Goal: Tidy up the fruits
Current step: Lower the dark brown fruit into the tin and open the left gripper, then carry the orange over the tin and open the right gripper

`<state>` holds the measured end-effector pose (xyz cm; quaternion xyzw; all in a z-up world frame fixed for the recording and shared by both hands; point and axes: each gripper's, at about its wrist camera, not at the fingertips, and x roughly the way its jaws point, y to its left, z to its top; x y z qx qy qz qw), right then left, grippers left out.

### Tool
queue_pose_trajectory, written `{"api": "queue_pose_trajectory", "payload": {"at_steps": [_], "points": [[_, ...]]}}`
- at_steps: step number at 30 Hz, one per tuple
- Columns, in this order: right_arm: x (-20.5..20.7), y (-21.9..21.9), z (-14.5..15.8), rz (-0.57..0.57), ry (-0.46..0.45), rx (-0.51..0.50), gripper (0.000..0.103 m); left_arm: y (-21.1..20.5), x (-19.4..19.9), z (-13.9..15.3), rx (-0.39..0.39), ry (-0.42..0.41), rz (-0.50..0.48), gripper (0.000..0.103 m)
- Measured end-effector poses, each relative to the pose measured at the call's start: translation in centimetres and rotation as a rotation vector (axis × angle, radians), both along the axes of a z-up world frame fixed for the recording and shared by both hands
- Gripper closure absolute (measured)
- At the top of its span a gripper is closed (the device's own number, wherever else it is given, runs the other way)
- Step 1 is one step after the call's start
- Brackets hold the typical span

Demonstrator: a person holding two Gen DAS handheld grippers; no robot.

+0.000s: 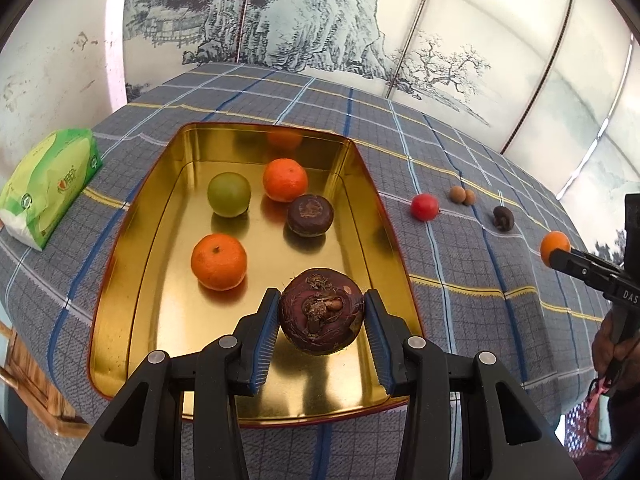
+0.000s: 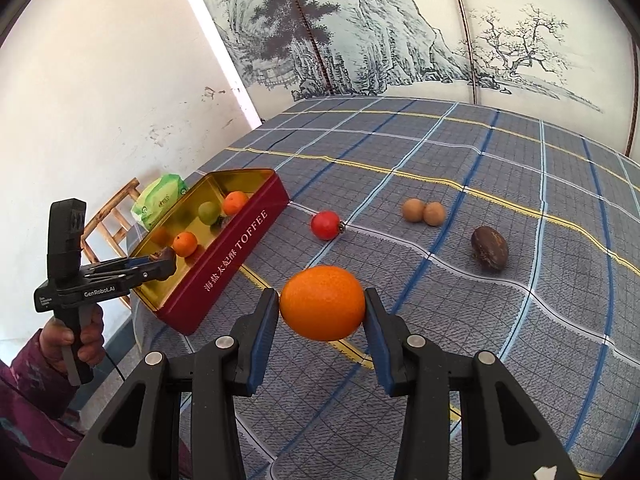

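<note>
Left wrist view: the left gripper (image 1: 321,320) clamps a dark brown fruit (image 1: 321,311) over the gold tin's (image 1: 120,280) near edge.

Right wrist view: the right gripper (image 2: 322,312) pinches an orange (image 2: 322,303) above the tablecloth (image 2: 520,320); the tin lies to its left.

Tissue pack (image 1: 48,188) left of tin (image 1: 132,240)
</note>
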<state>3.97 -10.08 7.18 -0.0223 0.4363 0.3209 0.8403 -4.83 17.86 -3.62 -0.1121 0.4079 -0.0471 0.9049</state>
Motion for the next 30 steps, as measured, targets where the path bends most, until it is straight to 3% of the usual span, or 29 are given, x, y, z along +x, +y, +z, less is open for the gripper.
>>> {"api": "queue_pose_trajectory", "payload": {"at_steps": [11, 15, 19, 30], "points": [[-0.2, 0.4, 0.1, 0.013, -0.005, -0.01, 0.063, -1.0, 0.0, 0.2, 0.046, -0.023, -0.015, 0.059], [-0.2, 0.8, 0.2, 0.022, -0.006, -0.007, 0.063, 0.5, -1.1, 1.0, -0.003, -0.05, 0.029, 0.046], [-0.2, 1.4, 0.6, 0.032, -0.012, -0.005, 0.063, 2.4, -2.8, 1.7, -0.039, -0.083, 0.093, 0.045], [0.0, 6.5, 2.0, 0.163, -0.03, 0.021, 0.063, 6.2, -7.2, 2.3, 0.054, -0.138, 0.262, 0.045]]}}
